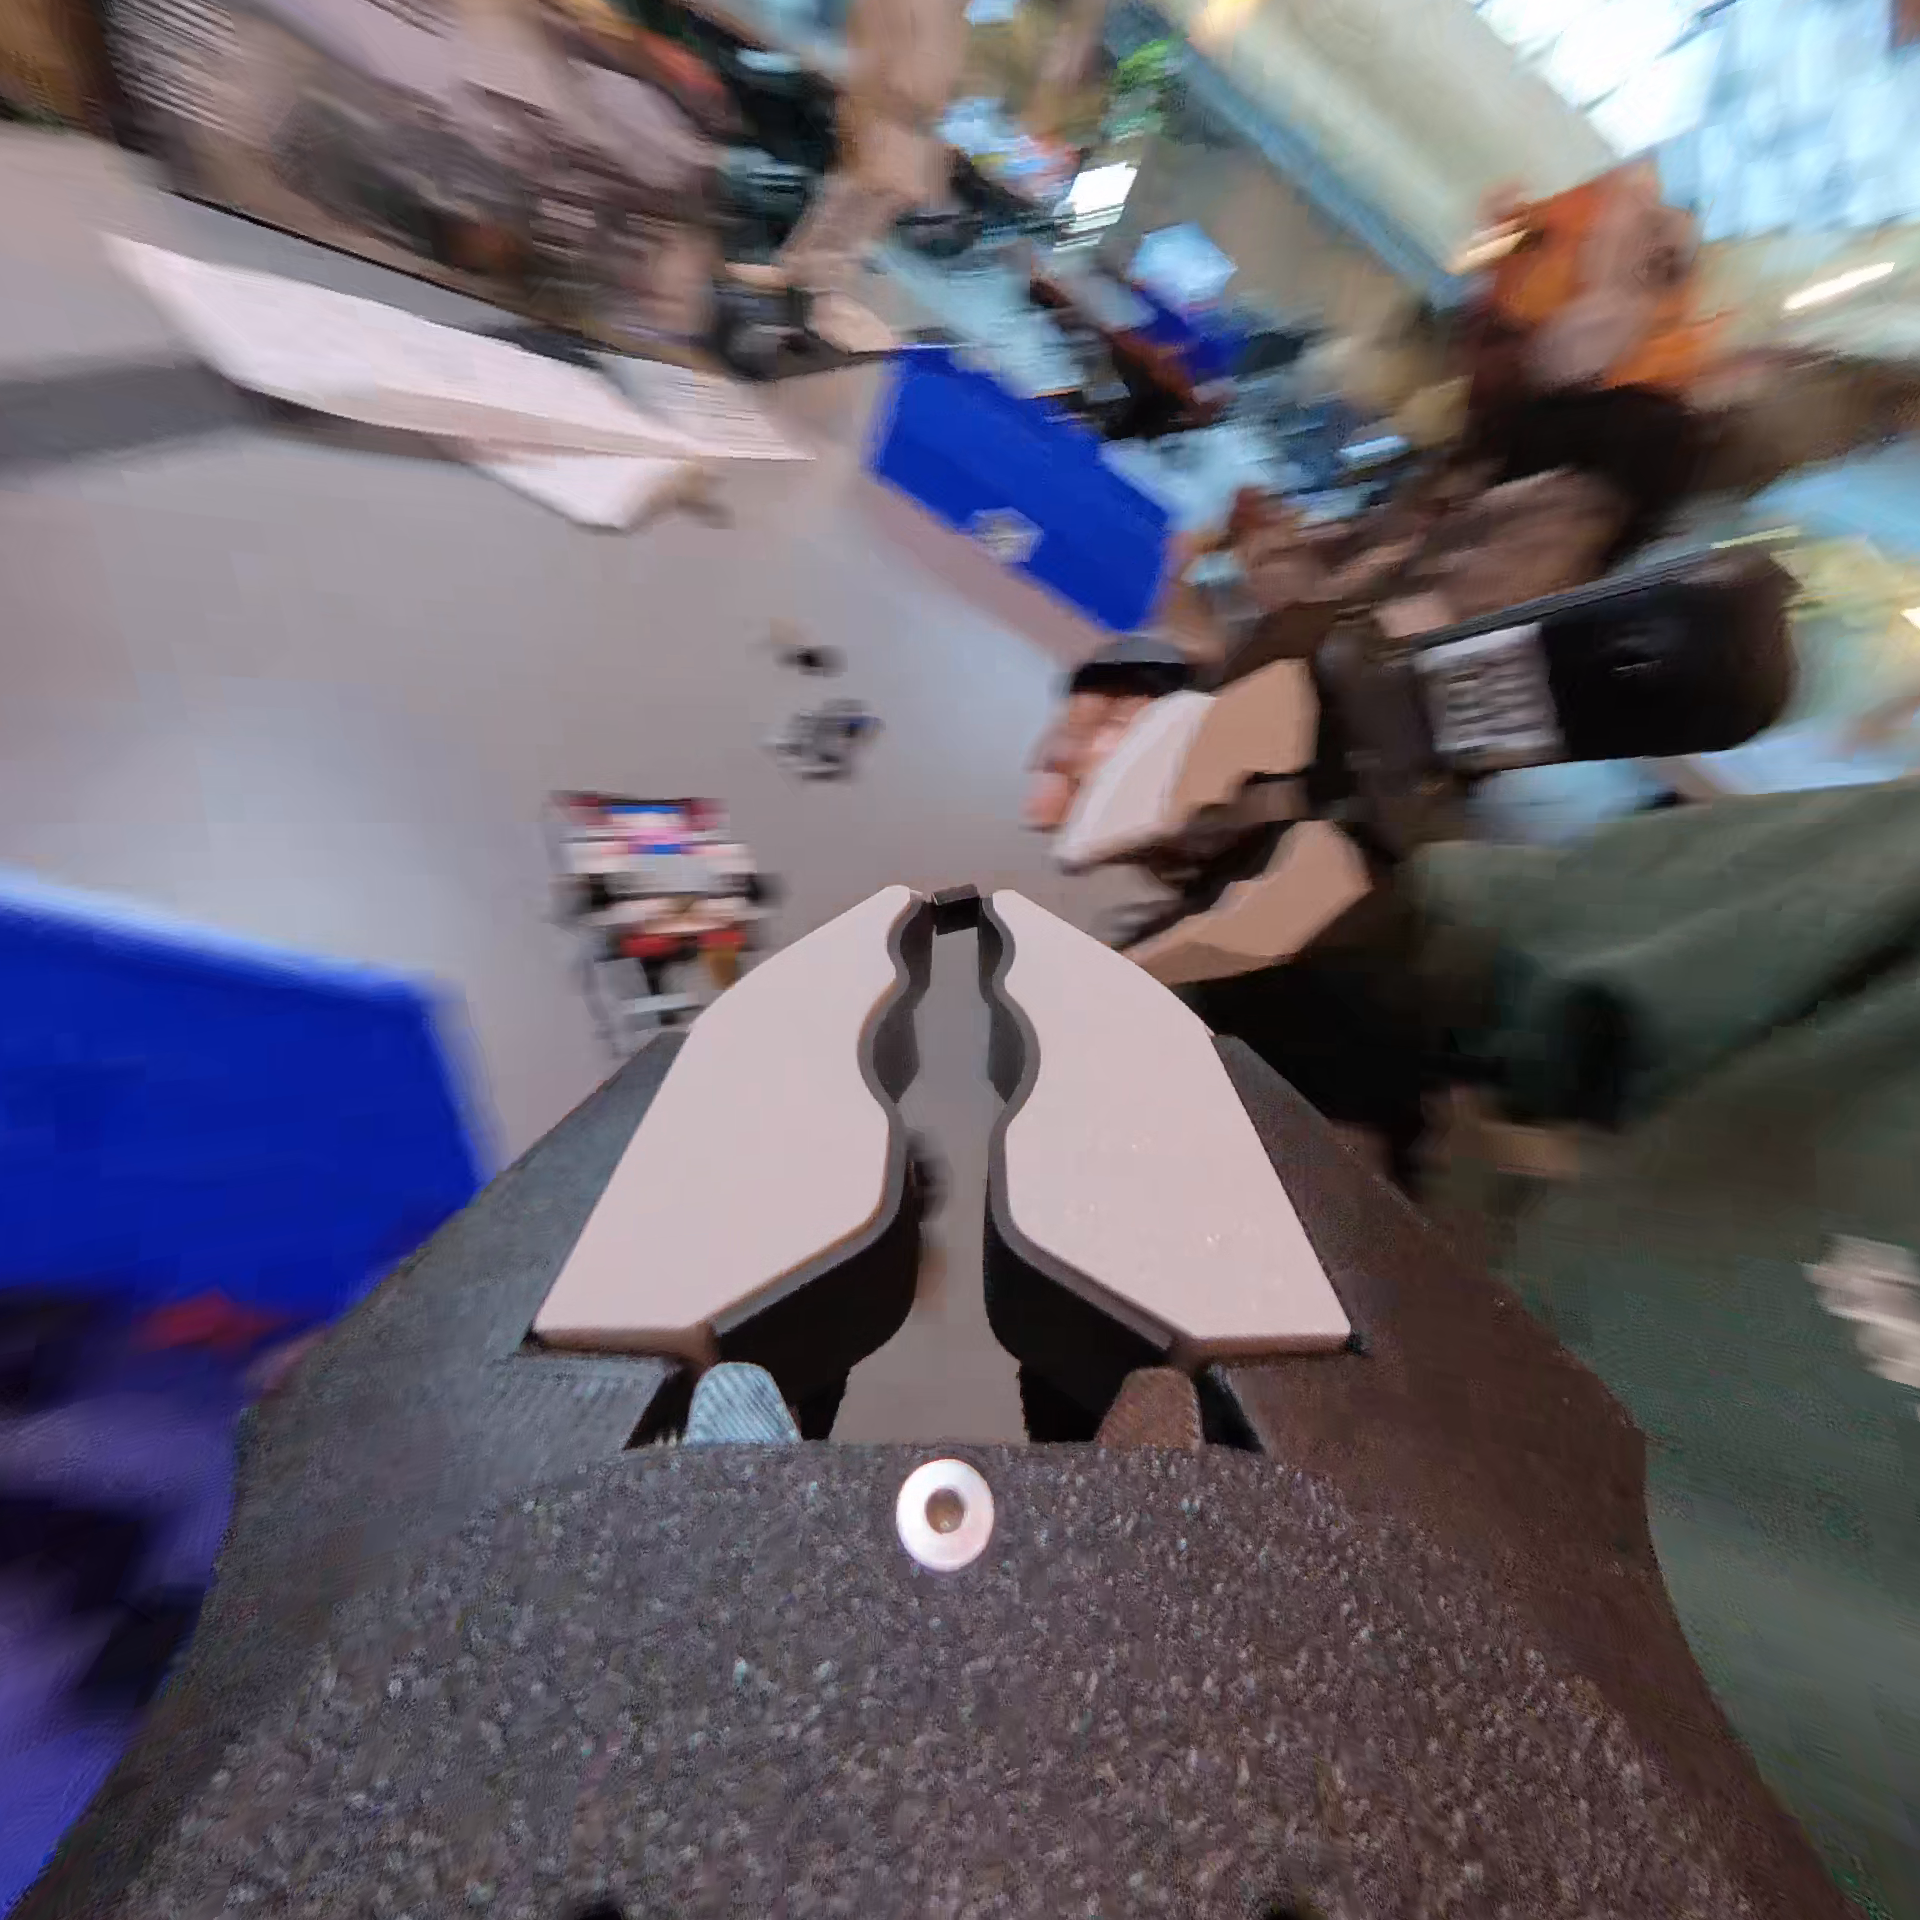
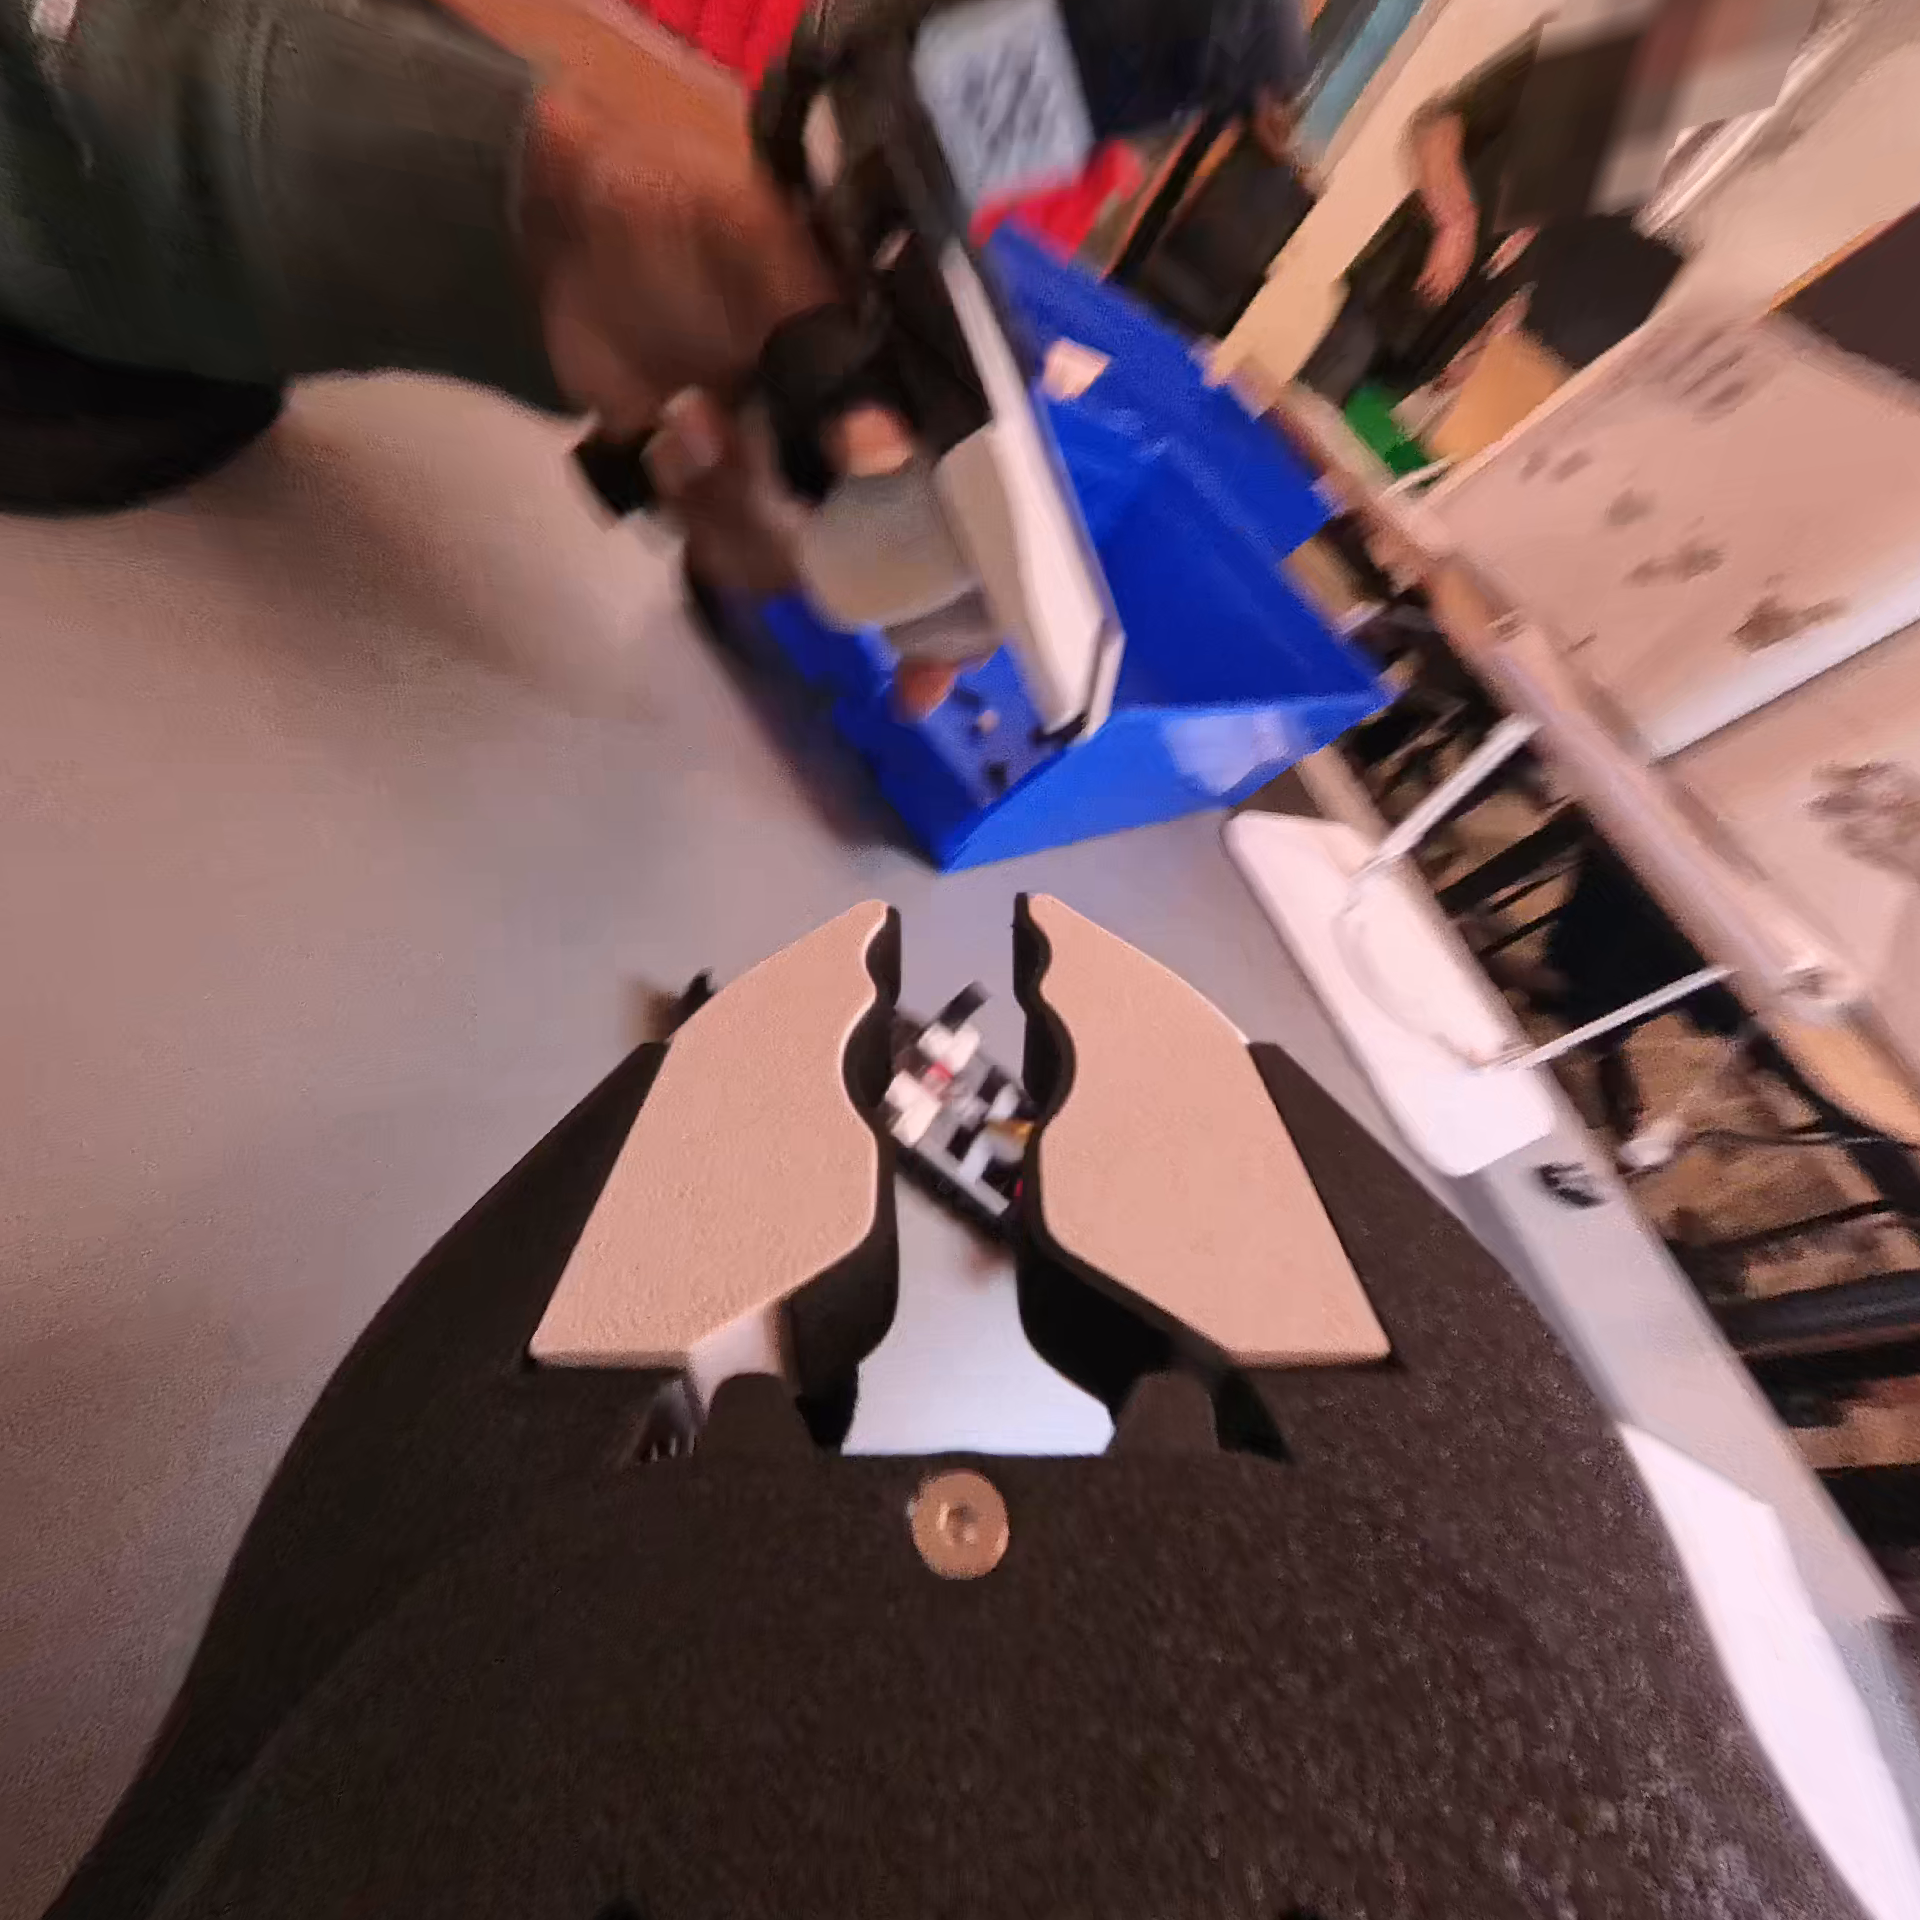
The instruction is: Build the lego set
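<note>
Grey table (image 1: 312,675) under both grippers. Left gripper (image 1: 954,909) pinches a small black block (image 1: 954,906) at its tips; blue bin (image 1: 1013,488) at one o'clock. Right gripper (image 2: 951,914), jaws apart and empty, hovers over a black-and-white part (image 2: 951,1091), seemingly aligned to straddle it.

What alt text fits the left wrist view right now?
The left gripper pinches a small black piece between its tan fingers above a grey table. The right gripper hangs to the right; a blue bin sits beyond. Heavy motion blur.
</note>
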Available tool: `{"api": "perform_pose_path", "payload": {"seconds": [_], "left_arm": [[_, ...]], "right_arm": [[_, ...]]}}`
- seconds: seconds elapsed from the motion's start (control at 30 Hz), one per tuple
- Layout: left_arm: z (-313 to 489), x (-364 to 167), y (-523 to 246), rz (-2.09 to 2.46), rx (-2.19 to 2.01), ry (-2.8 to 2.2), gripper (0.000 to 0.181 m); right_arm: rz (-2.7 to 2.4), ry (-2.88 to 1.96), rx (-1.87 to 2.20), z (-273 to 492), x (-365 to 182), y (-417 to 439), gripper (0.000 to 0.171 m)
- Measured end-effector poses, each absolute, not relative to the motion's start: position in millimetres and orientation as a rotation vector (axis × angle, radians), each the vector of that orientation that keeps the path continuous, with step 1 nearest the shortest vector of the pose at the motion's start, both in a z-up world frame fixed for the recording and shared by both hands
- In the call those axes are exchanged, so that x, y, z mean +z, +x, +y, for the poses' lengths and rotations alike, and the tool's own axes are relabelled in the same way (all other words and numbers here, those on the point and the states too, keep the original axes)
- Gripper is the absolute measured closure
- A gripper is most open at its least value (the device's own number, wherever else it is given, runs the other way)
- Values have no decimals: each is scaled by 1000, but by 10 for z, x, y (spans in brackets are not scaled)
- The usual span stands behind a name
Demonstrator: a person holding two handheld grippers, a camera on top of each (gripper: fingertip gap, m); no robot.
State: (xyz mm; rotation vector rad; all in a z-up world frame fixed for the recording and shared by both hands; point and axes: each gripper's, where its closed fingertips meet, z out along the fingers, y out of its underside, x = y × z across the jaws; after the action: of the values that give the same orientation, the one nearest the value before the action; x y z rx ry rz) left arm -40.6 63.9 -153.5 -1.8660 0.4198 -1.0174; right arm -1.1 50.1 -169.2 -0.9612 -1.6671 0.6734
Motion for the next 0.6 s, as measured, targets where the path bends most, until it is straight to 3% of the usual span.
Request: {"api": "perform_pose_path", "payload": {"seconds": [0.13, 0.17, 0.23, 0.3, 0.6], "left_arm": [[859, -1727, -1362, 295, -307, -2070, 173], [848, -1808, -1480, 275, -263, -2122, 172], [787, -2045, -1560, 257, -280, -2255, 148], [728, -2259, -1574, 295, -259, -2351, 135], [604, -2438, -1412, 557, -193, -2390, 122]], "right_arm": [[-1967, -1206, 798, 413, -2291, 85, 149], [-2005, -1268, 824, 398, -2411, 91, 147], [-2073, -1374, 824, 390, -2618, 100, 141], [-2102, -1411, 782, 405, -2721, 89, 141], [-2118, -1446, 743, 369, -2773, 7, 141]]}}
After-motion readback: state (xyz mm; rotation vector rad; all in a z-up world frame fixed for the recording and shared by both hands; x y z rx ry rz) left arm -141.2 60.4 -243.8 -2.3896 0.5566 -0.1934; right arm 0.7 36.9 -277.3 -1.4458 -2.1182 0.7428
